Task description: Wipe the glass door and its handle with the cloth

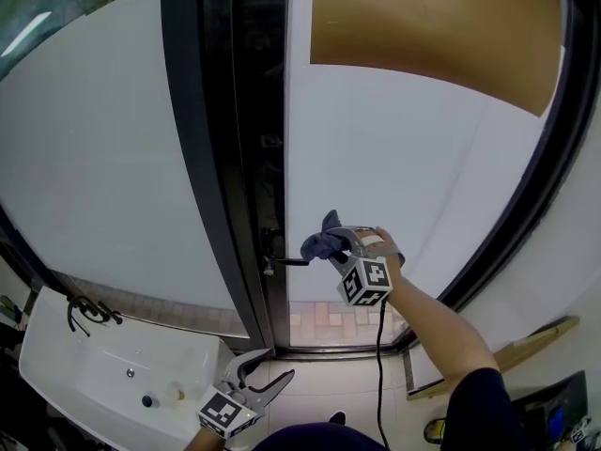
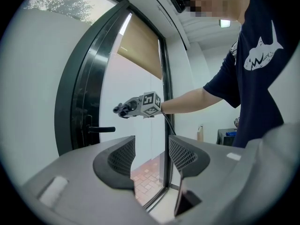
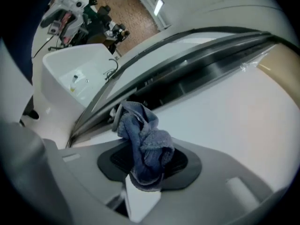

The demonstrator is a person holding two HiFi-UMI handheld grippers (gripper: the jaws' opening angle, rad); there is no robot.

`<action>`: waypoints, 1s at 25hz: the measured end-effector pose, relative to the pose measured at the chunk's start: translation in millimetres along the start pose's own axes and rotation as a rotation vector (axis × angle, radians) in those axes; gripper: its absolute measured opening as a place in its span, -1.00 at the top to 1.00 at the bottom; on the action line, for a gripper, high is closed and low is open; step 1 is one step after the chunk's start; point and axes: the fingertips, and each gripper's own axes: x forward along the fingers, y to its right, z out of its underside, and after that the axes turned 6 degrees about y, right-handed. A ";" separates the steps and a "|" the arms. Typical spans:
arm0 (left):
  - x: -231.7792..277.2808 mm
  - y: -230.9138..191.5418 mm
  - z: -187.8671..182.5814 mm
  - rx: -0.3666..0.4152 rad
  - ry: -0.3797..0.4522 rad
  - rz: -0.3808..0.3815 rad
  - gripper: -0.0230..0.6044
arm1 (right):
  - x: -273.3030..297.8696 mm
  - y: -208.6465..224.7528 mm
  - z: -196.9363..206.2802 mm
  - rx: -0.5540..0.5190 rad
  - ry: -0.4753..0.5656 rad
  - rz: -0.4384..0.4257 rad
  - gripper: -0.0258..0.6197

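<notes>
The cloth (image 3: 145, 146) is a blue terry rag, twisted into a nubby wad. My right tool (image 1: 333, 244) clamps it, its jaws closed on the lower folds and the rest bulging out ahead. In the head view it sits near the centre, at about 2 o'clock from the free end of the handle (image 1: 286, 262) and apart from it. I cannot tell whether it touches the glass.

The glass door (image 1: 413, 158) is a smooth, pale pane running open toward 12 and 3 o'clock from the cloth. A tan blind (image 1: 432, 26) covers its top at 1 o'clock. The glossy black frame (image 1: 211, 158) stands just at 9 o'clock of the cloth, and the thin dark lever handle sticks out from it. A second black edge curves down the pane's side at 3 o'clock.

My left tool (image 1: 268, 374) hangs low at 6 o'clock, jaws apart with nothing between their ribbed pads, beside a white sink (image 1: 84, 374) at 8 o'clock.
</notes>
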 end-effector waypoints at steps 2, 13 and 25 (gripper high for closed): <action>-1.4 -0.1 -6.0 -0.001 0.005 -0.008 0.22 | 21.9 -3.3 -38.7 0.055 0.070 -0.028 0.48; -19.6 -7.4 -6.2 -0.020 -0.003 -0.091 0.22 | 103.4 -42.7 -98.2 0.139 0.120 -0.215 0.48; -0.2 0.7 -7.2 -0.012 0.001 -0.040 0.23 | 59.7 -42.1 2.4 0.110 -0.049 -0.218 0.49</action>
